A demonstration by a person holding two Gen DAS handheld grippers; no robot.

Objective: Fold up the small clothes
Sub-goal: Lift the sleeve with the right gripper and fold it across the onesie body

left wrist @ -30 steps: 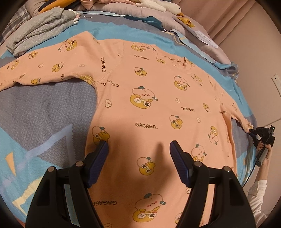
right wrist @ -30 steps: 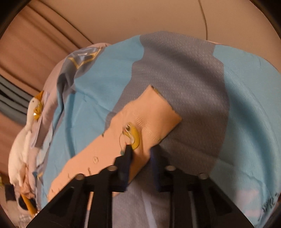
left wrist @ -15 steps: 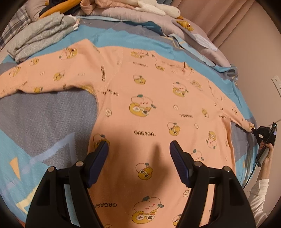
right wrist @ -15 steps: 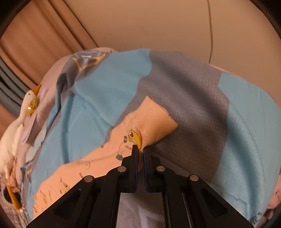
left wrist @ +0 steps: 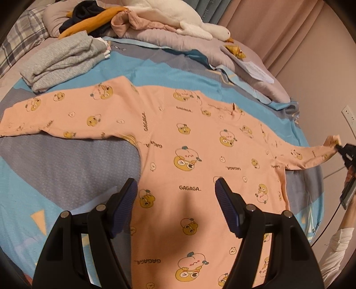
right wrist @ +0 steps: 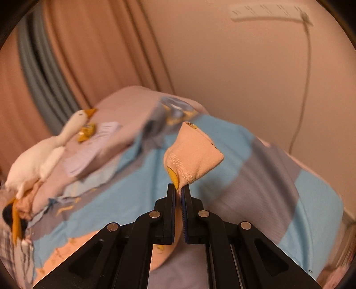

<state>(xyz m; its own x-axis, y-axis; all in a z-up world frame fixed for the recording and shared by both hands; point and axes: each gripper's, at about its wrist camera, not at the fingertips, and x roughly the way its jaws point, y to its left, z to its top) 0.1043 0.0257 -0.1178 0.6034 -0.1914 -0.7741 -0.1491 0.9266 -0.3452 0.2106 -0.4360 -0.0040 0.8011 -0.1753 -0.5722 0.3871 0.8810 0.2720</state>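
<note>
A small peach long-sleeved top [left wrist: 191, 160] with cartoon prints lies spread flat on the blue and grey bedspread [left wrist: 66, 169]. My left gripper [left wrist: 175, 191] hovers open above its lower body, nothing between the fingers. At the far right of the left wrist view, my right gripper [left wrist: 338, 147] pinches the cuff of the right sleeve [left wrist: 311, 155], which is lifted off the bed. In the right wrist view the right gripper [right wrist: 179, 189] is shut on that cuff [right wrist: 193, 155], which stands up above the jaws.
Folded grey clothes [left wrist: 62, 60] lie at the back left. A pile of garments [left wrist: 115, 22] and a white plush goose [left wrist: 178, 17] sit on the pillows behind. A wall [right wrist: 244, 77] with a hanging cable runs along the bed's right side.
The right gripper closed on the sleeve cuff and raised it off the bed, rolling as it rose. The left gripper lifted slightly, still open.
</note>
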